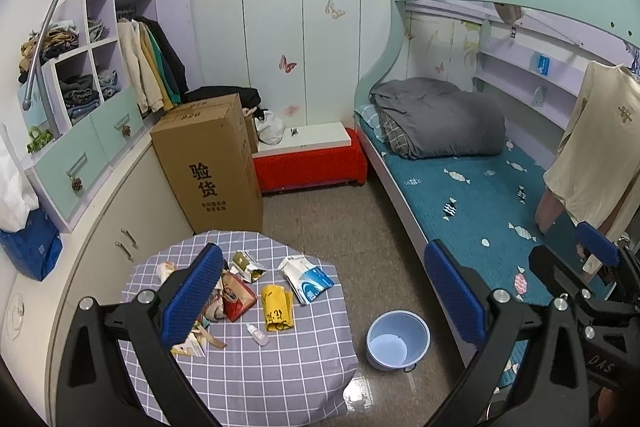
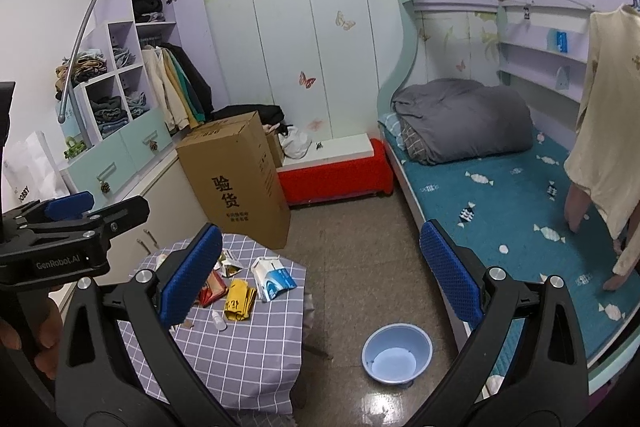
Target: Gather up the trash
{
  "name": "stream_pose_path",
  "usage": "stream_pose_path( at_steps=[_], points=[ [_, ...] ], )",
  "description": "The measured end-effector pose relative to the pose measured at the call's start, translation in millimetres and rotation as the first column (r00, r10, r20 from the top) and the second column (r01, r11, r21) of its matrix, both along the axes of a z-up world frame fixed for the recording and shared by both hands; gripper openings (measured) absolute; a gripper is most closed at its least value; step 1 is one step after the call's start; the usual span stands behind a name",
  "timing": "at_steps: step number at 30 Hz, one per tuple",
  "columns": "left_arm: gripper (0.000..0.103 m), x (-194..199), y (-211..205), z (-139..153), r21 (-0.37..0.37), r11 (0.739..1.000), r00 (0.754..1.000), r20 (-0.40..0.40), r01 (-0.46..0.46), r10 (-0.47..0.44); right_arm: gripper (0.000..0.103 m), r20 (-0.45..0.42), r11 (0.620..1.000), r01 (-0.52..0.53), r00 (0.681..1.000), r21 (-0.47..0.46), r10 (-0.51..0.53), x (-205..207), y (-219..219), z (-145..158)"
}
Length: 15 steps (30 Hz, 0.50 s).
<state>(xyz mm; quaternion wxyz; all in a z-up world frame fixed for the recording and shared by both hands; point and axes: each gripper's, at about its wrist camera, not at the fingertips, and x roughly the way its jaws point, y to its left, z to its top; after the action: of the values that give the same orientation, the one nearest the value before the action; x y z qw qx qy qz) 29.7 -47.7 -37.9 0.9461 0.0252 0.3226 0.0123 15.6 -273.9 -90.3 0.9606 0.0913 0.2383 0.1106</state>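
Left hand-held gripper [image 2: 68, 211] — right view only

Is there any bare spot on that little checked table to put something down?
Yes: the near half of the table, in front of the small bottle and yellow wrapper, is bare. The far half is crowded with torn cartons and wrappers.

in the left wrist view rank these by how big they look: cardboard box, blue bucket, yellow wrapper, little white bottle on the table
1. cardboard box, largest though farthest from the camera.
2. blue bucket on the floor.
3. yellow wrapper on the checked tablecloth.
4. little white bottle, clearly the smallest.

Wrapper and bottle lie side by side, so that order is sure.
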Motion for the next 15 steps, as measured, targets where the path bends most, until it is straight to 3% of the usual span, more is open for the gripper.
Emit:
stream_pose_path(
  at_steps=[7,15],
  points=[
    [0.099,3.6,6.7,-27.9,-0.010,0.999,0.997,-0.061,-0.038,0.037,0.097,-0.056,0.998,-0.058,0.997,-0.001,0.057,14.4,8.4,-19.1],
    [0.099,12.3,61.9,-98.5,-0.020,0.988,0.966,-0.214,-0.153,0.145,0.097,-0.243,0.982,-0.190,0.953,-0.013,0.181,56.5,69.0,-84.5]
  ],
)
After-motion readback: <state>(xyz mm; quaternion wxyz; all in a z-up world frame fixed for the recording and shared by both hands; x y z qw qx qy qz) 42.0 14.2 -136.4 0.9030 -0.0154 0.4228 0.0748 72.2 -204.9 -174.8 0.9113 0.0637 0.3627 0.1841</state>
